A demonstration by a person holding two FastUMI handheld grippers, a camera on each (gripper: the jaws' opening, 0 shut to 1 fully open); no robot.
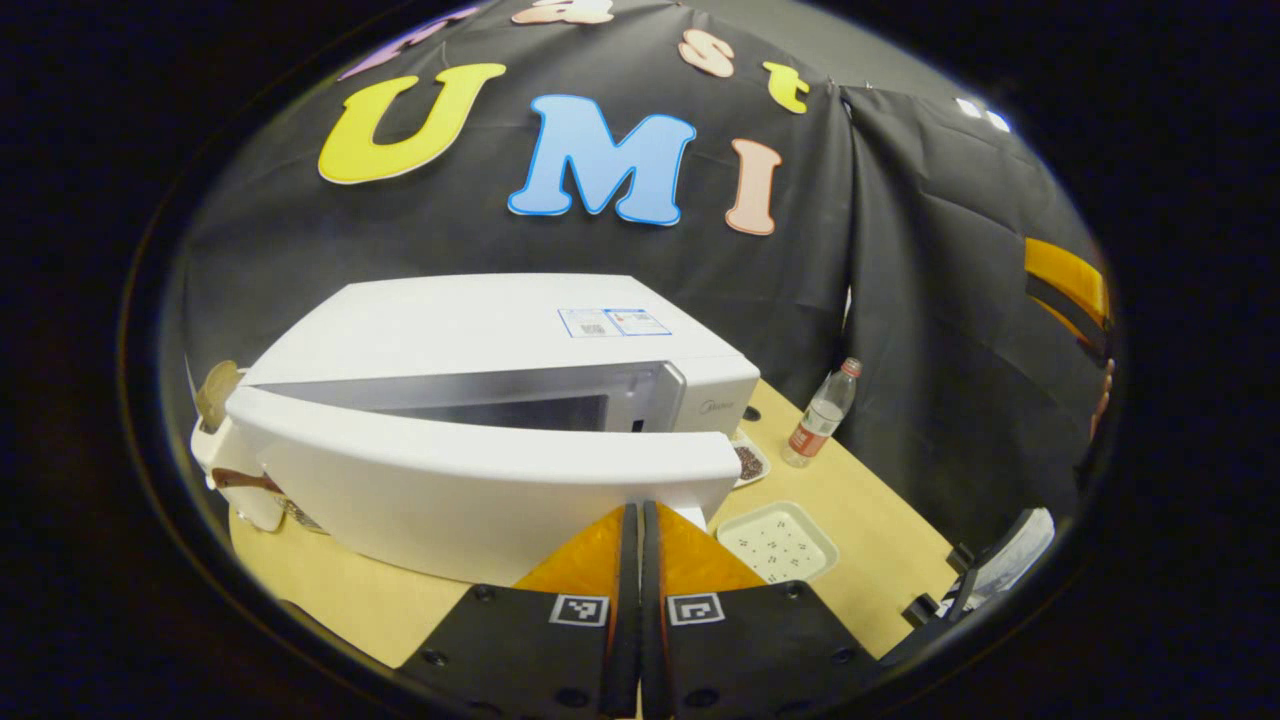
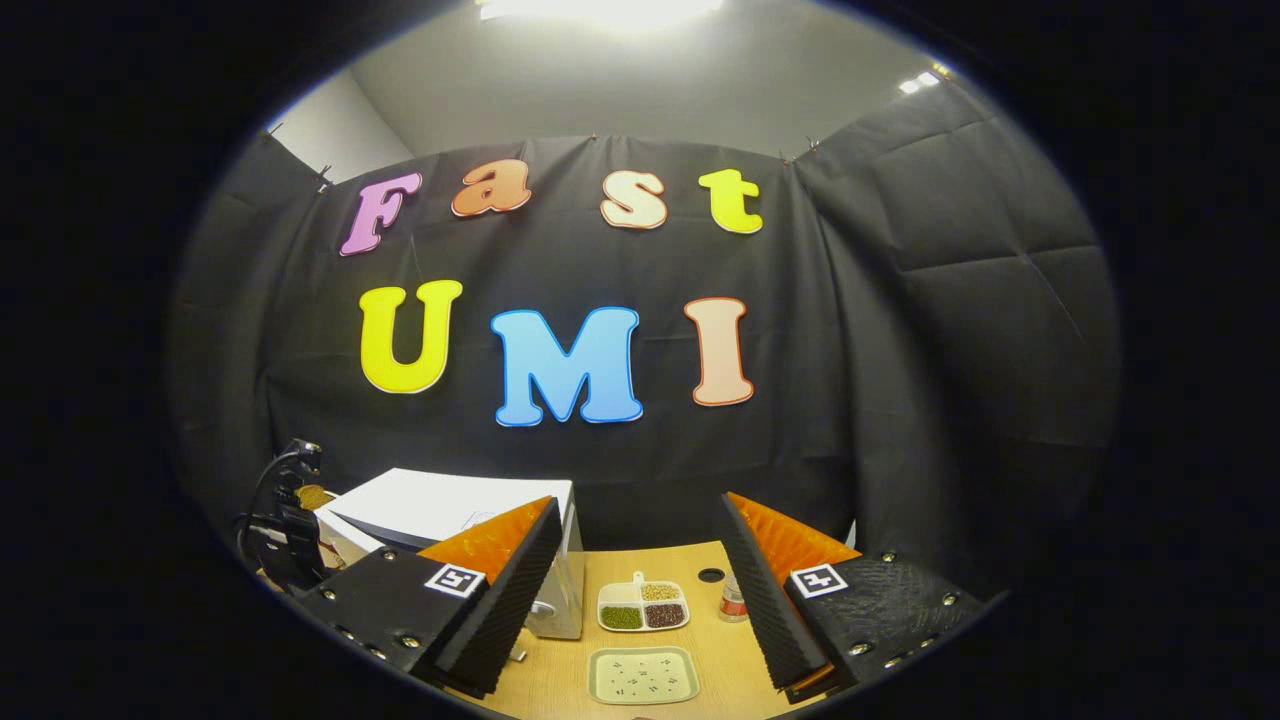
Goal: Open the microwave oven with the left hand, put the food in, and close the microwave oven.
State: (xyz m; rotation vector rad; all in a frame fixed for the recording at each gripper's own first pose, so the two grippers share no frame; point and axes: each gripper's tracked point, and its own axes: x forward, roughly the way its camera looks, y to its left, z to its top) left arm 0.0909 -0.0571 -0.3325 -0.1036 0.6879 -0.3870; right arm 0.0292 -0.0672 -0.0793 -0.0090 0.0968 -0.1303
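- The left claw (image 1: 640,520) has its two fingers pressed flat together with nothing between them. Its tips sit right at the lower edge of the microwave door (image 1: 480,490).
- The left claw points forward and a little down, toward the door's free end.
- The big white boxy microwave oven (image 1: 470,330) stands on the light wooden desk (image 1: 880,540). Its white door is swung part way open, and the dark window of the oven front shows behind it.
- The right claw (image 2: 640,590) is released, with its fingers spread wide apart and nothing between them. It is held up above the desk and looks level at the booth wall.
- Between those spread fingers, down on the desk, lies the small white tray with three cups of green, yellow and dark red beans (image 2: 643,606). This food is just right of the microwave.
- A flat pale green square dish with small dark specks (image 2: 642,675) lies in front of the bean tray, nearer the claw.
- A clear plastic bottle with a red label (image 1: 820,415) stands on the desk, right of the oven.
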